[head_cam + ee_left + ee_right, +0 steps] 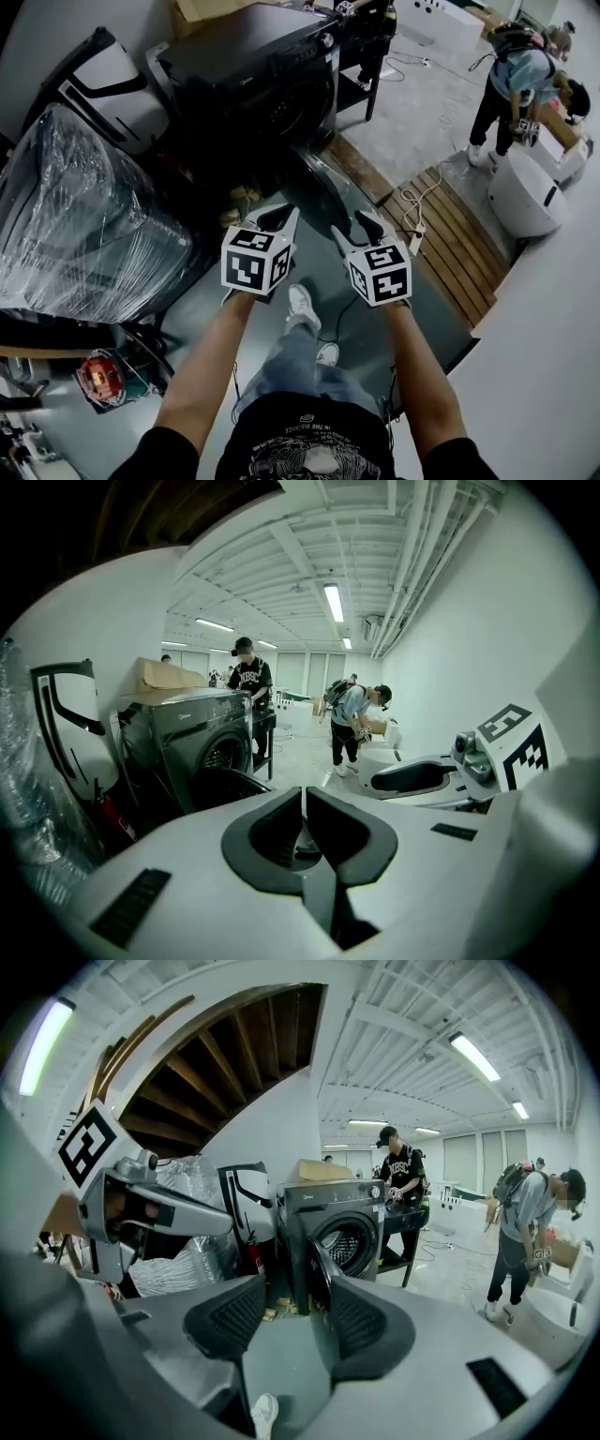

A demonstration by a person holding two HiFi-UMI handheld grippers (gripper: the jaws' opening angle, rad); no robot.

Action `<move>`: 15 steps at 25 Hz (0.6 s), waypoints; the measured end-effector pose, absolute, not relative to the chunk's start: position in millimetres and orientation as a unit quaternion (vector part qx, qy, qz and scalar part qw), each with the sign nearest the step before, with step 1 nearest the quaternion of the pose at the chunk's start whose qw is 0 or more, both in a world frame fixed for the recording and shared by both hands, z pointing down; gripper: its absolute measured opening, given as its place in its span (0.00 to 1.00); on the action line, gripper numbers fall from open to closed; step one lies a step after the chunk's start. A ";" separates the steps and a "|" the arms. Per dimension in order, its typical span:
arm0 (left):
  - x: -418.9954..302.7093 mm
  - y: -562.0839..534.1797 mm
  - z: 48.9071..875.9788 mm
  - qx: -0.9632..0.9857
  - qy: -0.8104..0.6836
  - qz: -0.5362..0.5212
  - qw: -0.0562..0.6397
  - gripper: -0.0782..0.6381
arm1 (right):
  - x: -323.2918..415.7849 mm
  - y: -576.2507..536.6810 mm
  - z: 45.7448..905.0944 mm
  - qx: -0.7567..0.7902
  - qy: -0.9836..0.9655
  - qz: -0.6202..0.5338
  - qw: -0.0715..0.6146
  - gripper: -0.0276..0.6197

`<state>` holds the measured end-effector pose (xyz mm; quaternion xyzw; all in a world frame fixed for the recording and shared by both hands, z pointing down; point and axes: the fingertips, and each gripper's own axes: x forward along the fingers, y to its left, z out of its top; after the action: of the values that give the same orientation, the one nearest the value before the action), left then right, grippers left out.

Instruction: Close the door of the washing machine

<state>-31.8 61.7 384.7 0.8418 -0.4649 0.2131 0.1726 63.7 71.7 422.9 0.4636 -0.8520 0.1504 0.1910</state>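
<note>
Approach stage, nothing yet grasped: washing machine [272, 84] far left, door [323, 183] hanging open toward near side, right claw [359, 228] spread wide, empty, near door edge, left claw [278, 217] closed on nothing; next likely calls for pushing door far, till latched.

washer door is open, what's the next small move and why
Probably ease the right gripper forward onto the outer face of the door to push: it stands swung out from the washing machine, just ahead of the open, empty jaws.
</note>
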 end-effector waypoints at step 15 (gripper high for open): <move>-44.9 7.0 446.7 0.836 -0.465 0.215 0.197 0.16 | 52.8 0.8 515.8 0.455 -0.839 0.158 0.252 0.38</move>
<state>-44.9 7.0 446.7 0.8359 -0.4649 0.2147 0.1973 52.8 0.8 515.8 0.4549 -0.8393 0.1585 0.2521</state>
